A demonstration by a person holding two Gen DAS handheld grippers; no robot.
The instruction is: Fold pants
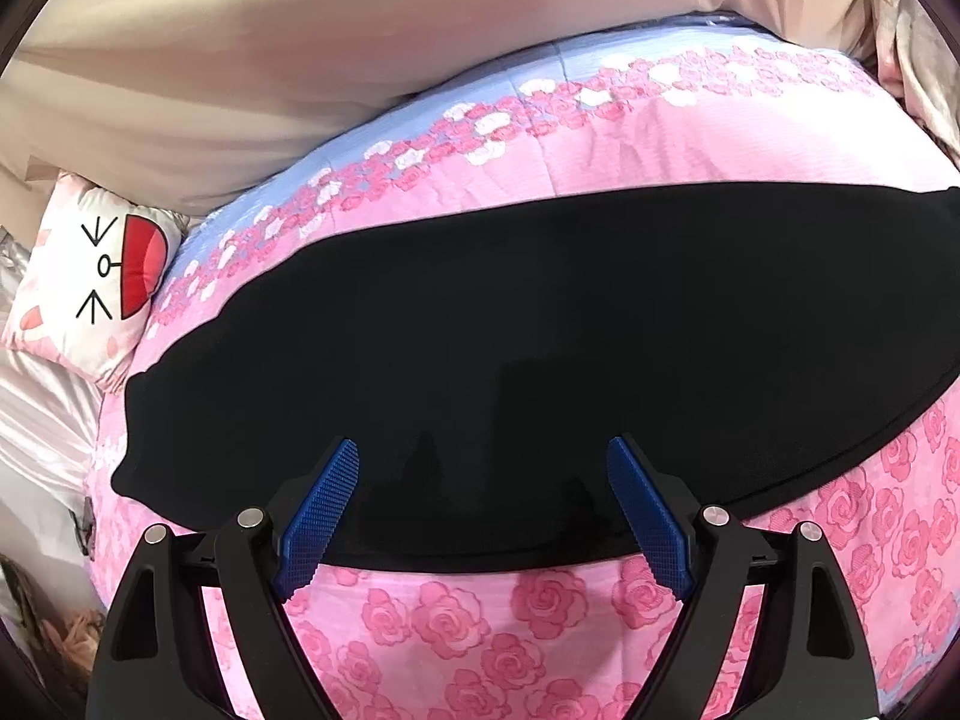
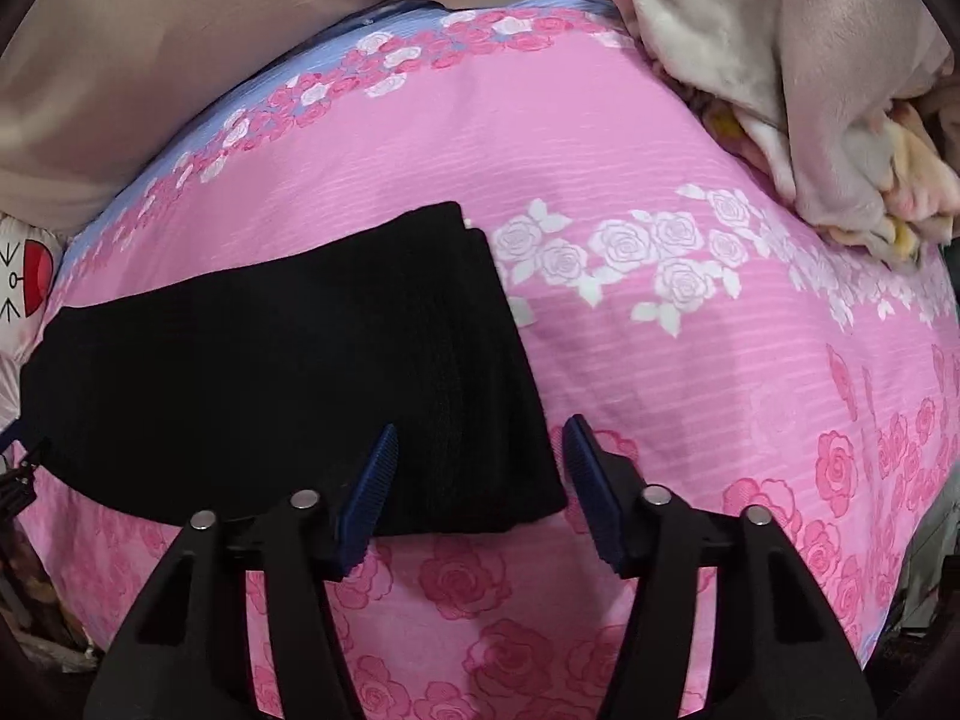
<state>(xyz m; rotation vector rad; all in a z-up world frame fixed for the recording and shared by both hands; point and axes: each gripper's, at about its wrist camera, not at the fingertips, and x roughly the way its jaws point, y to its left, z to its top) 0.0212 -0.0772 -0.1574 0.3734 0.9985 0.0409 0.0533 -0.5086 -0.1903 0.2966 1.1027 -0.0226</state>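
The black pants [image 1: 510,348] lie flat as a long band across the pink rose-print bed cover [image 1: 480,630]. My left gripper [image 1: 483,450] is open, its blue pads over the near edge of the pants, holding nothing. In the right wrist view the pants [image 2: 270,372] end in a layered right edge near the middle. My right gripper [image 2: 480,432] is open over that near right corner, with one pad over the cloth and the other over the cover [image 2: 660,150]. I cannot tell whether either gripper touches the fabric.
A cartoon-face pillow [image 1: 102,276] lies at the left end of the pants. A beige curtain or sheet [image 1: 300,30] hangs behind the bed. A crumpled beige blanket [image 2: 810,90] lies at the far right of the bed.
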